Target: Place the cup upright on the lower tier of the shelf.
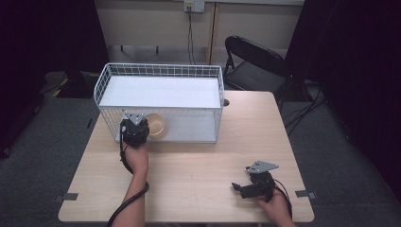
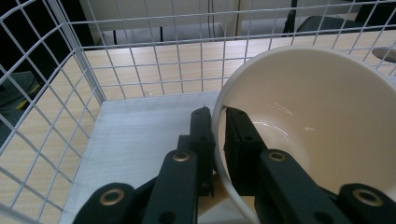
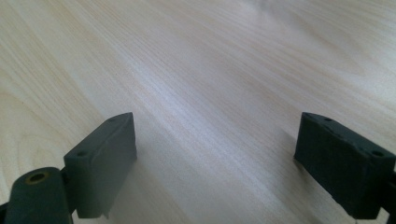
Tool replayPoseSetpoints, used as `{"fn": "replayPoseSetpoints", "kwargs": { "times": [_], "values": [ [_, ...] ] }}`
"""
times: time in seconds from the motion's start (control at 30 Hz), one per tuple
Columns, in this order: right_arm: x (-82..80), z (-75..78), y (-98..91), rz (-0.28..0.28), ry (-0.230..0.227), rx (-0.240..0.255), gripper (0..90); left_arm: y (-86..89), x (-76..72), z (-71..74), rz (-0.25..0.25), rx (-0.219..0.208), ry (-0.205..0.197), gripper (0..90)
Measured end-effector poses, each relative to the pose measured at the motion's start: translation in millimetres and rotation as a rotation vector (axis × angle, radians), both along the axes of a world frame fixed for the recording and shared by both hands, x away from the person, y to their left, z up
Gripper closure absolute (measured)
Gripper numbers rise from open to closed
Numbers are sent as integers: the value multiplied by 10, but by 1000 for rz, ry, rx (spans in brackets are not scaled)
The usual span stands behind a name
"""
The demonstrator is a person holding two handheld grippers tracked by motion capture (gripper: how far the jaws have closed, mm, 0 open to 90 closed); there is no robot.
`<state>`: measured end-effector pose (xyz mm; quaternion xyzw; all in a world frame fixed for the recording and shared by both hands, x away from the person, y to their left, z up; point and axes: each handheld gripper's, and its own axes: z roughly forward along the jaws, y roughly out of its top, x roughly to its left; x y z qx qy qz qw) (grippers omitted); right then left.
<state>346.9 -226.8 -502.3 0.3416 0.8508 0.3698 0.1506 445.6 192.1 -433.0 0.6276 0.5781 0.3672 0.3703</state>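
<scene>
My left gripper (image 2: 218,140) is closed on the rim of a cream bowl (image 2: 317,135), one jaw outside the wall and one inside. The bowl hangs tilted just ahead of this gripper, inside the lower level of the white wire rack (image 1: 158,101), above its white floor panel (image 2: 140,135). I judge the bowl as stiff and smooth, probably plastic or ceramic, so it can slip or turn in a thin rim grip; if it is ceramic it may chip against the wires. The rim is the only good place to take hold, because the wall is too wide. The bowl is empty. Apart from the bowl I see nothing in the rack, and the top shelf (image 1: 161,91) is bare. My right gripper (image 3: 215,163) rests with jaws apart over the bench (image 3: 210,70), holding nothing.
</scene>
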Motion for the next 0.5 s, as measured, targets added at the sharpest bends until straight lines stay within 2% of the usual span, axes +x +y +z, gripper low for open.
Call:
{"fn": "replayPoseSetpoints", "kwargs": {
  "times": [0.27, 0.47, 0.5],
  "values": [
    [0, 0, 0, 0, 0, 0, 117, -44, 11, -11, 25, 6, -18, 822],
    [-2, 0, -2, 0, 0, -1, 117, -61, 29, -23, 24, 20, -12, 822],
    [-2, 0, -2, 0, 0, 0, 117, -70, 33, -31, 32, 9, -11, 822]
  ]
}}
